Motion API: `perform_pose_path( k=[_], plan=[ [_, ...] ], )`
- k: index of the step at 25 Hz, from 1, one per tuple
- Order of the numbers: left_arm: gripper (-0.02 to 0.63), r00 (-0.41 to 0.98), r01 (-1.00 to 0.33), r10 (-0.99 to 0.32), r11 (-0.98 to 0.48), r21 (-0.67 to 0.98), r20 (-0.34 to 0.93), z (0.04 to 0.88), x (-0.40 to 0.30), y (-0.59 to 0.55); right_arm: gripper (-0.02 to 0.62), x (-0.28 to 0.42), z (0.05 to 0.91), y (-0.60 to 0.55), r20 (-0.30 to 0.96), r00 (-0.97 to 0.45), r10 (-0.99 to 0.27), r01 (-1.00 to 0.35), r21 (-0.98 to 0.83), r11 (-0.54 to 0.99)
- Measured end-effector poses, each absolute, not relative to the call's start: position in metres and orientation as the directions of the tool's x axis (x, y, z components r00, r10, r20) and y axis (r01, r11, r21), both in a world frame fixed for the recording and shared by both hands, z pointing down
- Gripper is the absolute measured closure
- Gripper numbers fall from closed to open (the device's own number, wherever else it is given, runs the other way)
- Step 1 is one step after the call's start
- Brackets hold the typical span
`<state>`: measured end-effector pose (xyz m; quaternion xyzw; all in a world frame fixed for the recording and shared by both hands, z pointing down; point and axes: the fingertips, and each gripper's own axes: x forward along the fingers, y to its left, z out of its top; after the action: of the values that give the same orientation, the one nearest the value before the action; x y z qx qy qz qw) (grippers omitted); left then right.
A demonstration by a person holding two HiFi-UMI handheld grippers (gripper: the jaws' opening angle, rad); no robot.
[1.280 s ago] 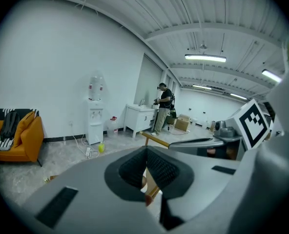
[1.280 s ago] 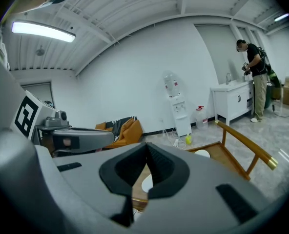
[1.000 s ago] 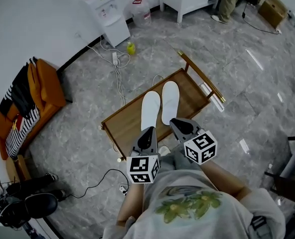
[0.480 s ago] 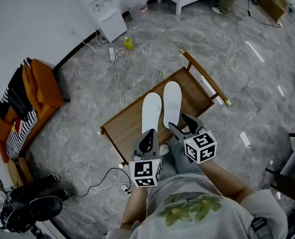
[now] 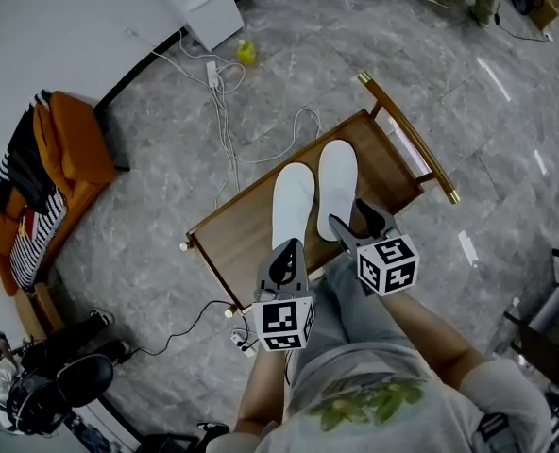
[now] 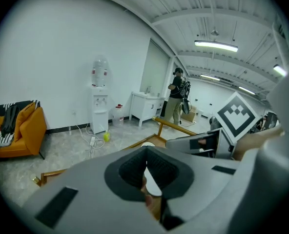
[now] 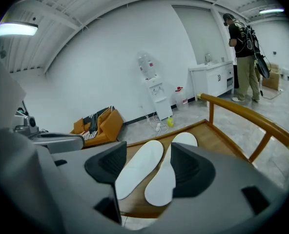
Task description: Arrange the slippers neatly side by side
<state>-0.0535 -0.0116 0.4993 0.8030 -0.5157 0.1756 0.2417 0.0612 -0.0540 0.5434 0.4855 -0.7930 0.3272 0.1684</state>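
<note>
Slippers (image 5: 292, 204) lying paired on desk (image 5: 230, 245). R gripper (image 5: 352, 217) jaws just opening wide, empty; L gripper (image 5: 285, 255) jaws closed. Next: prob checking alignment, backing off.

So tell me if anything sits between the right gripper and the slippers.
Nothing visible does. The right gripper, jaws just opened and empty, faces the two white slippers lying side by side on the wooden table, with only bare wood between them.
</note>
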Motion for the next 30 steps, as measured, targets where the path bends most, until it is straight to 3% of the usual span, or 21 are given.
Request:
perform_pose_path(
  k=[30],
  plan=[
    [0.591, 0.407, -0.909, -0.681, -0.363, 0.202, 0.608, 0.552, -0.042, -0.031, 0.325, 0.082, 0.672, -0.108, 0.783, -0.222, -0.581, -0.975, -0.184, 0.125]
  ],
)
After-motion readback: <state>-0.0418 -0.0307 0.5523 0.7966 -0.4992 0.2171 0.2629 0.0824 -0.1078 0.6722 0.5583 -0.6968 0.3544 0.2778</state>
